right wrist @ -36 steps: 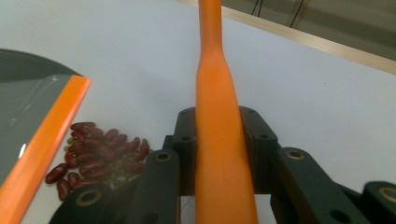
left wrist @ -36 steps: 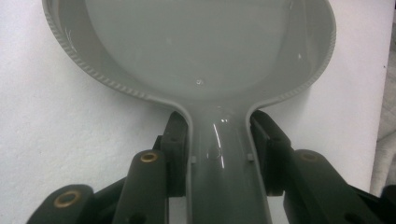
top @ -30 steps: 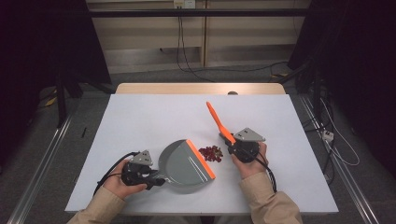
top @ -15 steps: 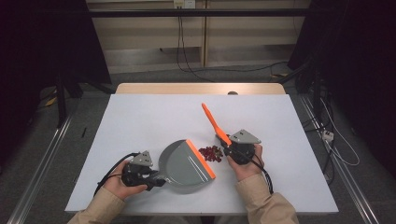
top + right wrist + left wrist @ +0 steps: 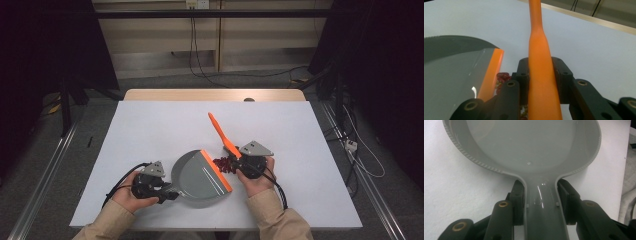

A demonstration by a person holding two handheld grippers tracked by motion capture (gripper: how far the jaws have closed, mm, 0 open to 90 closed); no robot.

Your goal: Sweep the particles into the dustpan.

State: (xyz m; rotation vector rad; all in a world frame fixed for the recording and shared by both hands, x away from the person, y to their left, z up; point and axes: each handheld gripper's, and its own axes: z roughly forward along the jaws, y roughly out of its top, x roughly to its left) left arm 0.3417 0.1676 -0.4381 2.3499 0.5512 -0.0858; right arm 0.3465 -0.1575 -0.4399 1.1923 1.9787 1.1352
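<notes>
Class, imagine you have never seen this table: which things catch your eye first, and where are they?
The orange brush handle stands out, slanting up from the right gripper near the table's middle. Next comes the grey dustpan with its orange lip, lying at the front edge of the white table, its handle clamped in the left gripper. Between lip and brush lies a small heap of dark red bits.

High view overhead; gripper views close, sharing dustpan (image 5: 200, 175).

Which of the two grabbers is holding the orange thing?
The right gripper, beside the red bits; its jaws clamp the orange brush handle. The left gripper holds the grey dustpan by its handle instead.
</notes>
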